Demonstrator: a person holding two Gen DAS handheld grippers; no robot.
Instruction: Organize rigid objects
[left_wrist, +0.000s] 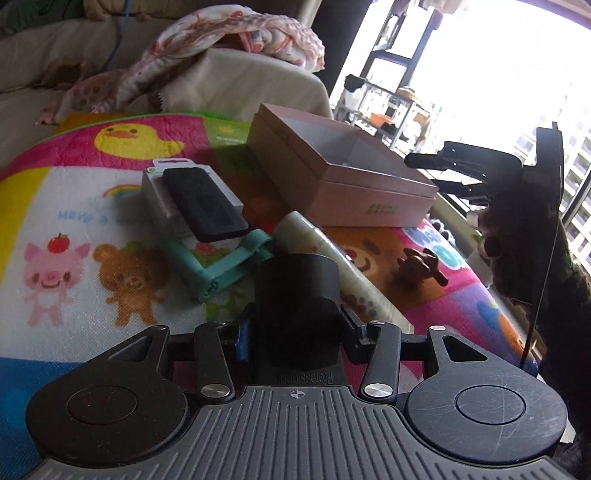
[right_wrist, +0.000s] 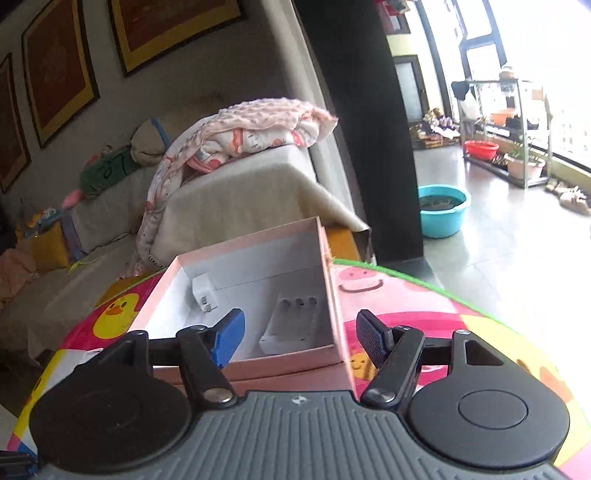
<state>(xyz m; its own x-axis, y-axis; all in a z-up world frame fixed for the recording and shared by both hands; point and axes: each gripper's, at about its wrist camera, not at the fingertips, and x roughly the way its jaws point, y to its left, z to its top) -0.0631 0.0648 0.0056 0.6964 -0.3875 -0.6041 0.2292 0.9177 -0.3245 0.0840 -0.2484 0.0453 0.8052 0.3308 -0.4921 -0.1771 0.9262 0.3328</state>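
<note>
Bright cartoon-printed play mat covers the work surface, its green edge curving along the far right in the right wrist view, where bare pink mat lies open to the right of the box. The pink cardboard box sits lidless at the far side of the mat; inside it, a white plug adapter leans in the far left corner and a white three-slot holder lies along the right wall, with bare floor between them. The right gripper hovers spread wide and empty over the box's near rim. On the mat near the box lie a white package with a black pad, a cream tube, a teal strap tool and a small brown figurine, close together. The left gripper is clamped on a black cylinder.
</note>
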